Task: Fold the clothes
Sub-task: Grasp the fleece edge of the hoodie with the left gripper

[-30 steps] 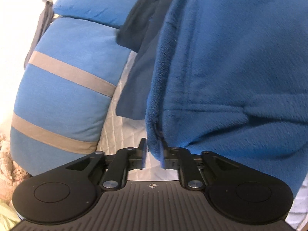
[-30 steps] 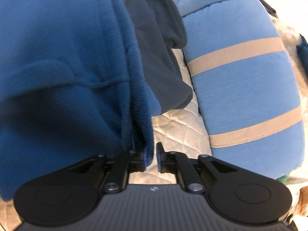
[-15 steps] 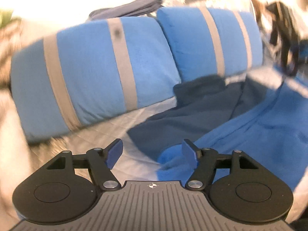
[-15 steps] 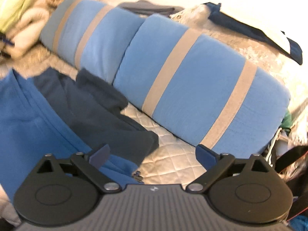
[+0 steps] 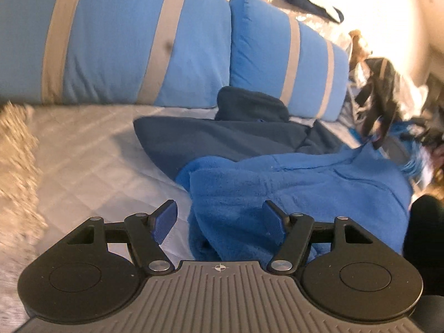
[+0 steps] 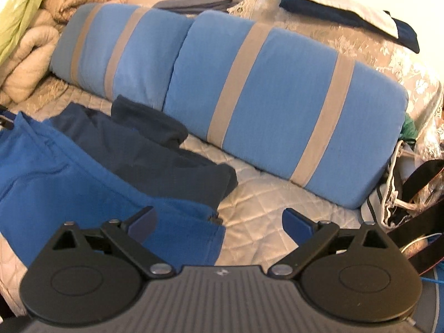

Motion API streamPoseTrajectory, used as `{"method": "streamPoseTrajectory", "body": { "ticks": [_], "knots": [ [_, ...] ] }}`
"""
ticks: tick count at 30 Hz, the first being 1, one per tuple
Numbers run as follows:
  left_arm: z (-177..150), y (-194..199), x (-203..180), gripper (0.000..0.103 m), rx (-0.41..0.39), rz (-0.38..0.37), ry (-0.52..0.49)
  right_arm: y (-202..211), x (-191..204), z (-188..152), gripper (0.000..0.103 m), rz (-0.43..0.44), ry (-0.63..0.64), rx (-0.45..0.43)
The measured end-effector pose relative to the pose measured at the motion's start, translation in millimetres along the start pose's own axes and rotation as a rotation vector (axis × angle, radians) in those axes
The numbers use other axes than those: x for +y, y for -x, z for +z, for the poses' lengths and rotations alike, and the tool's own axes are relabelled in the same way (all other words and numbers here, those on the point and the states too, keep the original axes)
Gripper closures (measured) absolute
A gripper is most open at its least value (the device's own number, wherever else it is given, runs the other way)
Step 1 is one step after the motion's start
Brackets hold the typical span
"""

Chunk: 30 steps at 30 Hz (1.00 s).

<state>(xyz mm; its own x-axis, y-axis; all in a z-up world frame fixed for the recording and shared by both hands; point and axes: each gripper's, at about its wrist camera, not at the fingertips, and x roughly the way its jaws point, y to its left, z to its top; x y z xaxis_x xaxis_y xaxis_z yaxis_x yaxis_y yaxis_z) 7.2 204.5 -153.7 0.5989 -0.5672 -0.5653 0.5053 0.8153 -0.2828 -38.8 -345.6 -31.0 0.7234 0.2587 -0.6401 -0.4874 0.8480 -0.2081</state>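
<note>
A bright blue fleece garment [image 5: 299,191] lies on the white quilted bed cover [image 5: 91,166], its end bunched under my left gripper [image 5: 220,216]. That gripper is open and hangs over the fleece without gripping it. A dark navy garment [image 5: 222,138] lies flat behind the fleece, against the cushions. In the right wrist view the blue fleece [image 6: 69,183] spreads at the left with its zipped corner near my right gripper [image 6: 219,217], which stands wide open and empty above the quilt [image 6: 263,199]. The navy garment [image 6: 155,152] lies beside it.
Two blue cushions with beige stripes [image 6: 277,88] [image 5: 116,41] line the back of the bed. Beige and green blankets [image 6: 30,22] are piled at the far left. Bags and straps [image 6: 410,183] crowd the right edge. More clothes [image 6: 347,8] lie behind the cushions.
Both grippers let go of the blue fleece, opened and rolled upright. The fleece, which hung from them, now lies on the bed. The left gripper swung sideways; the right one rose.
</note>
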Motion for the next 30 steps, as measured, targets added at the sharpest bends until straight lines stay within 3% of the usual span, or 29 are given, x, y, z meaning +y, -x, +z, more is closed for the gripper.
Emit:
{"method": "streamPoseTrajectory", "body": {
  "ticks": [3,7,11,15,20,25,30],
  "knots": [
    [-5.6,-3.4,15.0,0.038,-0.034,-0.068,0.060,-0.4,1.3,-4.0,0.003,-0.006,0.006,0.023],
    [-8.4,-5.8,25.7,0.060,-0.074,-0.139,0.094,0.2,-1.8,-9.3,0.003,-0.021,-0.005,0.049],
    [-7.7,-7.0,29.4,0.074,-0.107,-0.169,0.115,1.9,-6.7,-13.5,0.003,-0.036,-0.028,0.064],
    [-6.4,-4.0,30.3,0.080,-0.156,-0.178,0.188,4.0,-8.0,-15.6,0.003,-0.039,-0.044,0.068],
    [-0.7,4.1,21.6,0.083,-0.206,-0.126,0.295,0.8,-11.3,-20.9,0.003,-0.025,-0.084,0.069],
    [2.1,1.6,17.9,0.084,-0.177,-0.007,0.469,-7.3,-22.3,-28.6,0.003,0.028,-0.179,0.057],
    [7.7,-4.1,14.5,0.084,-0.137,0.079,0.510,-22.1,-43.7,-35.9,0.003,0.150,-0.346,0.022]
  ]
}}
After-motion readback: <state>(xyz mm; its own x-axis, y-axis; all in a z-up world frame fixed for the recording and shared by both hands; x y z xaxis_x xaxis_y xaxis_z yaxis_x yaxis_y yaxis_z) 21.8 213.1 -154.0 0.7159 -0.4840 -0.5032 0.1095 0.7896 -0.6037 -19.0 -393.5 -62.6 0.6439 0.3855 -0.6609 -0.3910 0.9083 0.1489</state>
